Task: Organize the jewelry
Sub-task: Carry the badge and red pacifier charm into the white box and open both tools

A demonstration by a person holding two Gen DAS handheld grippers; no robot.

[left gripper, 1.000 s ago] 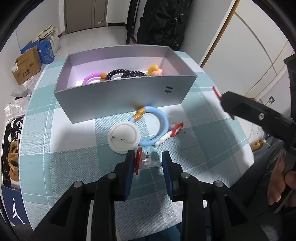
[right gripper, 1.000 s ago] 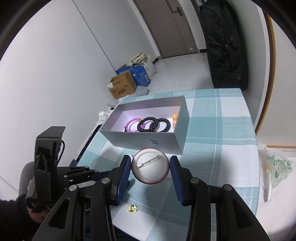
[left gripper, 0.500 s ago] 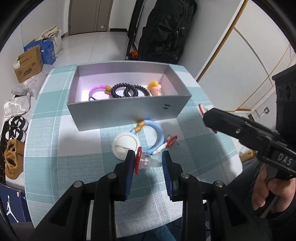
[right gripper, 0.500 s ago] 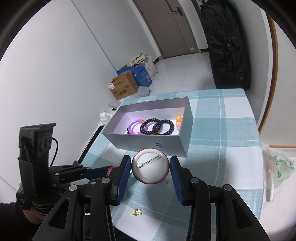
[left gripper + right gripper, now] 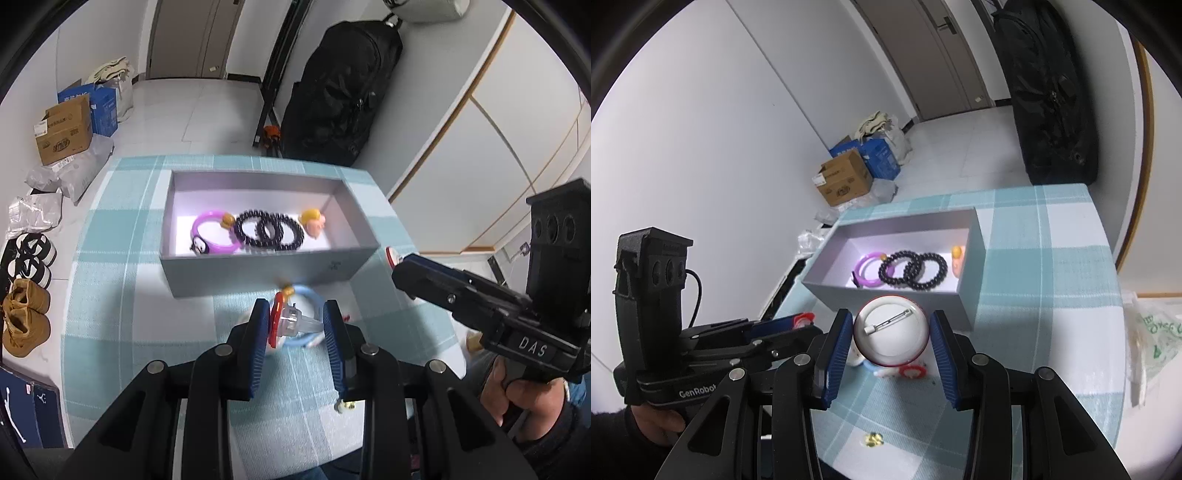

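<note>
Both claws are loaded and both face the open grey box point(image 5: 266, 273), which sits toward the far edge of the table point(image 5: 122, 332) with its long axis running across both views. The left claw point(image 5: 295, 325) is clamped on a small red-rimmed clear piece point(image 5: 286, 323), probably a badge or pin with a clear plastic back; it is held edge-on, red disc against the left pad and clear part reaching toward the right pad. It hangs above the table just short of the box's near wall, over a blue bangle point(image 5: 314, 295) lying on the cloth. The right claw point(image 5: 891, 341) grips a round white pin badge point(image 5: 891, 336) by its rim, back side up with the metal pin showing, also just before the near wall and toward the box's right end.

Inside the box lie a purple bangle point(image 5: 212, 236), two black bead bracelets point(image 5: 269, 234) overlapping each other, and a small yellow-and-pink figure point(image 5: 313, 223). The bare floor of the box is at its right end, beyond the figure, and along the far wall.

The relation that matters: the box opening lies straight ahead of and below each claw, with only the near wall between. Either load likely needs to clear that wall before release. A small gold piece point(image 5: 873, 439) near the table's near edge, and the items under the right claw, are not yet put away.
</note>
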